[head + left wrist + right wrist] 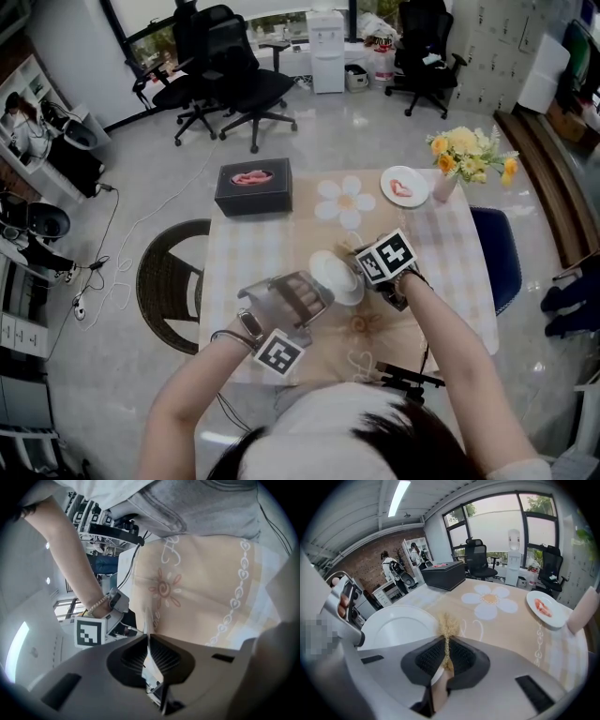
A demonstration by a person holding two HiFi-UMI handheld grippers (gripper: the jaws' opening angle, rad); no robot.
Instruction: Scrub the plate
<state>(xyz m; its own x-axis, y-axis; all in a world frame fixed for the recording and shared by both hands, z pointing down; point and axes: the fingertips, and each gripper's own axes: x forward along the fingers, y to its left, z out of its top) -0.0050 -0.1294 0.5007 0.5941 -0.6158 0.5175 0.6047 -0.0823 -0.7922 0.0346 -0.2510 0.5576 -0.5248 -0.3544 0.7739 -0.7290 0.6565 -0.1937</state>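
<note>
A white plate (337,277) is held tilted above the table, and my left gripper (314,287) is shut on its near rim. In the left gripper view the plate's thin edge (148,637) runs between the closed jaws of that gripper (149,657). My right gripper (364,272) is shut on a tan fibre scrubber (448,629), and it stands at the plate's right side. In the right gripper view the scrubber's tuft sticks out of the jaws (446,657) right next to the plate (393,626); I cannot tell whether it touches.
The table (441,281) has a beige flower-print cloth. On it stand a black box (253,187) at the far left, a small plate of red food (405,186) and a vase of yellow flowers (459,155). A wicker chair (169,281) stands left and a blue chair (497,258) right.
</note>
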